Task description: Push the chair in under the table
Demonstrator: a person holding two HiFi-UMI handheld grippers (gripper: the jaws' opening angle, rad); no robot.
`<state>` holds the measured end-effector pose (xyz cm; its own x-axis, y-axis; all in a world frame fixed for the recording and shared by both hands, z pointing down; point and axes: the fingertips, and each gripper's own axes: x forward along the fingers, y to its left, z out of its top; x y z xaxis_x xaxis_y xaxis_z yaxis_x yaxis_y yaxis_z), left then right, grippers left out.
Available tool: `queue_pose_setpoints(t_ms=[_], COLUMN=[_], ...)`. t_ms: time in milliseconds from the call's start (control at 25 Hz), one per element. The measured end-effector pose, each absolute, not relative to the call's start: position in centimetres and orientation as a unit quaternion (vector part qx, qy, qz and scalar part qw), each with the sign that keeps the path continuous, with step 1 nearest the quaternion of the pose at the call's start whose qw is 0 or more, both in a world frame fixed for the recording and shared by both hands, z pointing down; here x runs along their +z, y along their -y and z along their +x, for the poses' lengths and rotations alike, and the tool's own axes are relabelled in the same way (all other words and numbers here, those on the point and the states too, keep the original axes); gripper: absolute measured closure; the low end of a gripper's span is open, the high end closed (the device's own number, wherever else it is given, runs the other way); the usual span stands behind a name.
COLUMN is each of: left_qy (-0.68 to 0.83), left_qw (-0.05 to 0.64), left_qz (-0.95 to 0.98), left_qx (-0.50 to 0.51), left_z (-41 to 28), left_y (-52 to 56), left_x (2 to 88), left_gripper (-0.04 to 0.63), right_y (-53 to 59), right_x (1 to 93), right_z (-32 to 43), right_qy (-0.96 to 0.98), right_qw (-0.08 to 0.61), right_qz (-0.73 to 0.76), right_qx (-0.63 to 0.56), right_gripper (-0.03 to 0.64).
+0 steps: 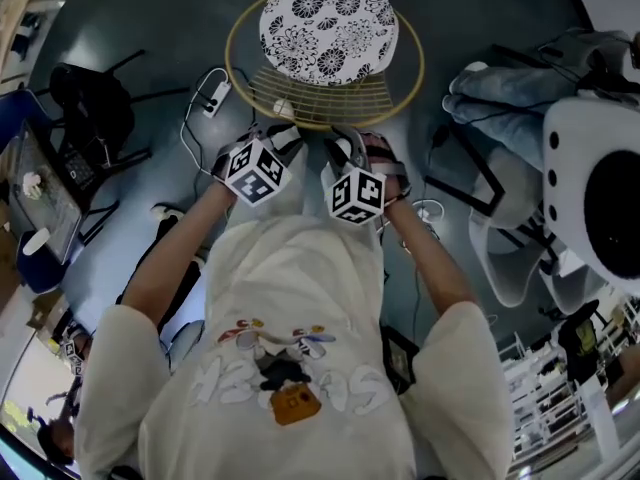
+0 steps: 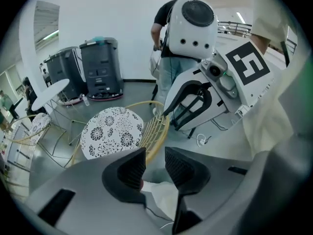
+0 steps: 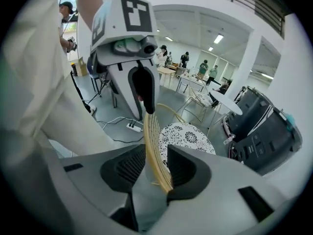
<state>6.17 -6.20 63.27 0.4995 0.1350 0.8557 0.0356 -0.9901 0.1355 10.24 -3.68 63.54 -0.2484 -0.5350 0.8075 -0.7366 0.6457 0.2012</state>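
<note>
Nearest the head camera is the person's cream printed T-shirt (image 1: 290,308), with both bare forearms reaching forward from it. Just past them stands one round chair of gold wire with a black-and-white floral seat pad (image 1: 328,26) on the grey floor (image 1: 150,28). Its fan-shaped wire backrest (image 1: 320,93) is on the side toward the person and its seat points away, so the back-to-seat line runs straight up the head view, while the oval wire rim lies widest across it.

Two grippers are in use, one per hand, side by side at the backrest. The left gripper (image 2: 155,164) is released: its black pads stand apart with only floor and pale cloth between them, and the backrest sits just beyond its tips. The right gripper (image 3: 156,166) is also released, jaws wide, but the backrest's gold wires pass upright between its pads, closer to the right-hand one and not clamped.
</note>
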Motion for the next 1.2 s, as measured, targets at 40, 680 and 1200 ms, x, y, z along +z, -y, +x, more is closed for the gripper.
queue_pose_setpoints(t_ms=[40,680,1200], left_qy=[-0.057,-0.173,-0.195], left_qw=[0.04,-0.032,-0.07], left_qz=[0.862,0.814,0.799], left_qx=[0.502,0.554,0.565], left_z=[6.2,6.2,5.6], left_y=[6.4,6.7,7.9], left_x=[63.8,69.2,71.0], left_gripper=[0.474,0.474,0.485], right_y=[3.7,3.0,3.4], right_x=[64.1,70.2,70.5], right_z=[10.4,11.9,12.0], right_qy=[0.781,0.752,0.723], right_qw=[0.468,0.57,0.597], right_qz=[0.4,0.317,0.331], right_qx=[0.105,0.094,0.103], right_gripper=[0.491,0.502,0.546])
